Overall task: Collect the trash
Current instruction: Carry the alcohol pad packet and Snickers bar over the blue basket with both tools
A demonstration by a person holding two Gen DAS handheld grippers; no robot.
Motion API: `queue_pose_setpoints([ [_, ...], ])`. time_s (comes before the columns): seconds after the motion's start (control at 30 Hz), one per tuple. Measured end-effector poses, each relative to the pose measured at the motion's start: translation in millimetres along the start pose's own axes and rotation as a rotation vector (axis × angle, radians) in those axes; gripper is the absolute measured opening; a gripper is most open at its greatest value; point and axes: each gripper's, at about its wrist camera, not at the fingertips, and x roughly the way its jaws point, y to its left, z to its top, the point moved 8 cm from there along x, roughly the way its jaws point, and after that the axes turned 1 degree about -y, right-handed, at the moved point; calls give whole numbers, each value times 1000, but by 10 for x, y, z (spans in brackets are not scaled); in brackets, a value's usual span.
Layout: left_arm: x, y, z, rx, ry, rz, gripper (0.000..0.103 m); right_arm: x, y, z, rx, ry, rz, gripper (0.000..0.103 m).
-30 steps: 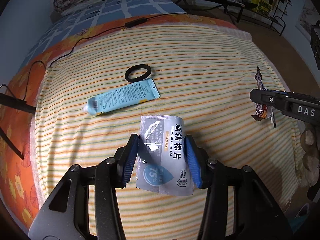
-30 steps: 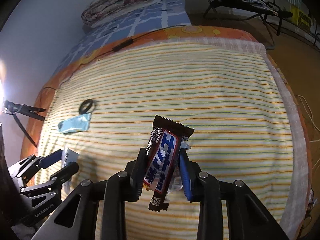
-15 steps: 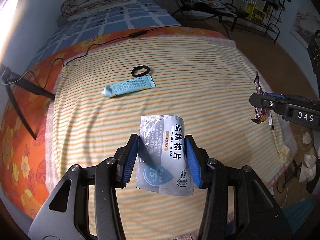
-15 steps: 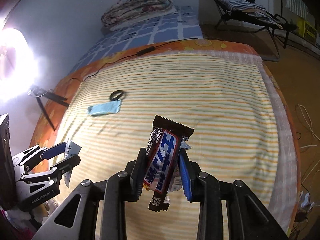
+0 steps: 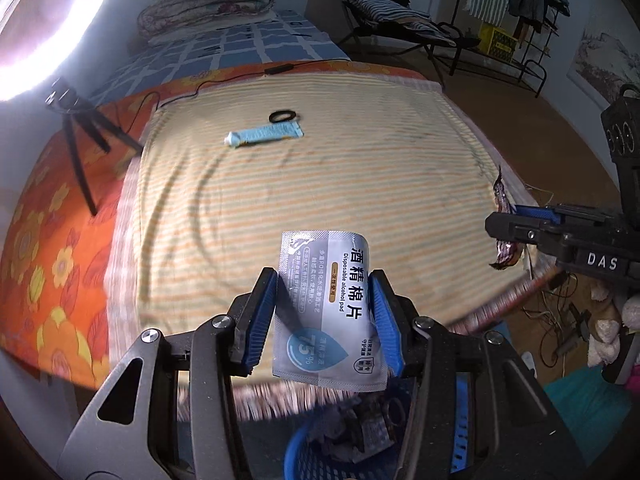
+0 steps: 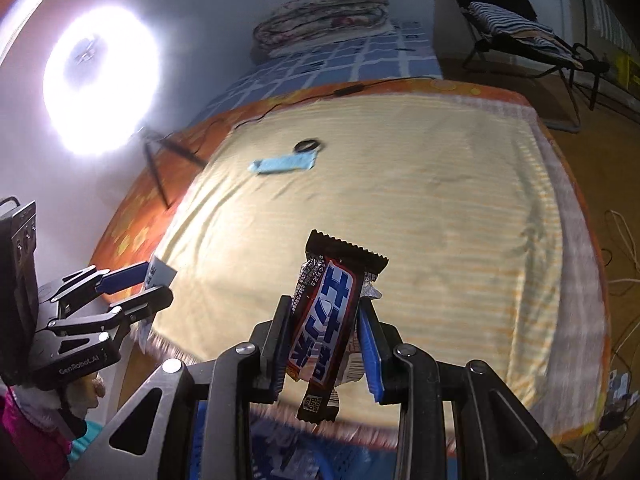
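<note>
I see a bed (image 5: 320, 184) covered by a striped yellow blanket (image 6: 400, 208) over an orange floral sheet (image 5: 52, 240). A ring light (image 6: 100, 76) on a black tripod (image 5: 80, 128) glares against the pale wall (image 6: 220, 8). A folded quilt (image 5: 208, 4) lies at the far end. A folding chair (image 5: 400, 20) and a clothes rack (image 5: 520, 8) stand on the brown floor (image 5: 540, 120).

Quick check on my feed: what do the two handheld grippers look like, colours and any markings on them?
Both are black metal frames with silver screws and cut-out triangular side arms. The left gripper has ribbed blue pads on both fingers; its body reads "GenRobot.AI" in the right wrist view. The right gripper shows one blue ribbed pad and one that looks dark; "DAS" is printed on its side. No sleeves or hands show.
</note>
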Motion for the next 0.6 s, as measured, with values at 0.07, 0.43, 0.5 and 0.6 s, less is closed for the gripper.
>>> queue_pose_setpoints([
  [0.07,-56,-13,-118,0,0,1,48,-31,90,-139,-23,5,6,32],
  [0.43,-194,-78,-758,-39,17,-7,48,-120,350,-829,-74,25,28,32],
  [0.5,-189,-106,-864,-42,24,-9,48,-103,379,-941,-74,37,36,32],
  [0.6,-182,-147,-976,-42,27,-14,48,-91,429,-1113,-88,46,32,32],
])
